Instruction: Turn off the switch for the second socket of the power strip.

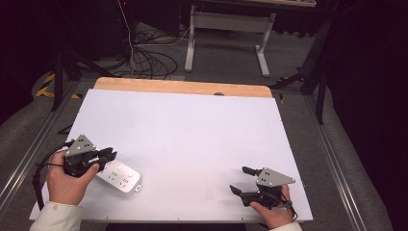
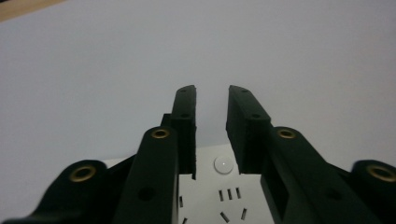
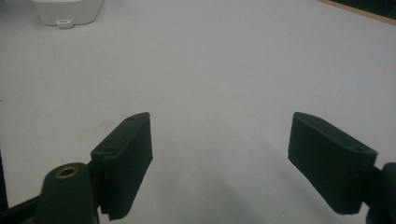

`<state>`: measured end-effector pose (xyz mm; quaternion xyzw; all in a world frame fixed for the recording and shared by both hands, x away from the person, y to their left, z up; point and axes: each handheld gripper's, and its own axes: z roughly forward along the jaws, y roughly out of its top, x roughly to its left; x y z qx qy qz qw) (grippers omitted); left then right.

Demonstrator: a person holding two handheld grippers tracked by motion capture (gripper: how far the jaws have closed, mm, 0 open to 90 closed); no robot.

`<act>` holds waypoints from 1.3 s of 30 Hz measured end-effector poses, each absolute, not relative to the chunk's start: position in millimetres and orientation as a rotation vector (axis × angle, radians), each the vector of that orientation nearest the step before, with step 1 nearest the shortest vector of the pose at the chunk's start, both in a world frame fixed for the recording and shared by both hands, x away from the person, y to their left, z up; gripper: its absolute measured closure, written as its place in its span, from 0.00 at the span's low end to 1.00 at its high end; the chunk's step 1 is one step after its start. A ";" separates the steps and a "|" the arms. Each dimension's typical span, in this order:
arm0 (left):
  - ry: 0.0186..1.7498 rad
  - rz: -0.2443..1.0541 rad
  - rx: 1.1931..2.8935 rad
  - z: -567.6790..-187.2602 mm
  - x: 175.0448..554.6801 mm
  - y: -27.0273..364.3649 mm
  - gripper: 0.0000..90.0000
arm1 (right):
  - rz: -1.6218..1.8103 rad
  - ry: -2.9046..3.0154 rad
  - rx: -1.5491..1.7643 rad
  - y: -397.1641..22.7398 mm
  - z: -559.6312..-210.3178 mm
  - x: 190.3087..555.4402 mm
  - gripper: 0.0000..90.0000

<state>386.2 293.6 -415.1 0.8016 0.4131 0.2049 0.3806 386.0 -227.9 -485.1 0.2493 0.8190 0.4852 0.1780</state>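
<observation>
Your white power strip lies flat on the bench, sockets facing up. It sits angled near your left front corner.

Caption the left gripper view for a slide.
Left gripper, jaws slightly apart with nothing between them, poised above a white power strip lying on the white table.

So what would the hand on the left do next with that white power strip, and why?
Probably lift a little farther off and draw back. The left gripper hangs just over the near end of the white power strip, jaws a narrow gap apart with nothing between them, and the strip lies flat on the table. The right gripper waits wide open, away from it.
</observation>
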 end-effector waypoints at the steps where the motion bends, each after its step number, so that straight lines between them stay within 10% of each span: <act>1: 1.045 0.532 2.040 -413.4 385.3 293.3 0.81 | 1.372 2.317 0.705 -227.9 -485.1 386.0 0.25; 19: 0.894 0.532 1.834 -397.1 367.8 288.0 0.18 | 1.365 2.313 0.703 -229.9 -484.2 384.9 0.26; 39: 0.828 0.446 1.804 -427.5 343.4 314.9 0.09 | 1.371 2.312 0.698 -229.8 -483.7 384.2 0.26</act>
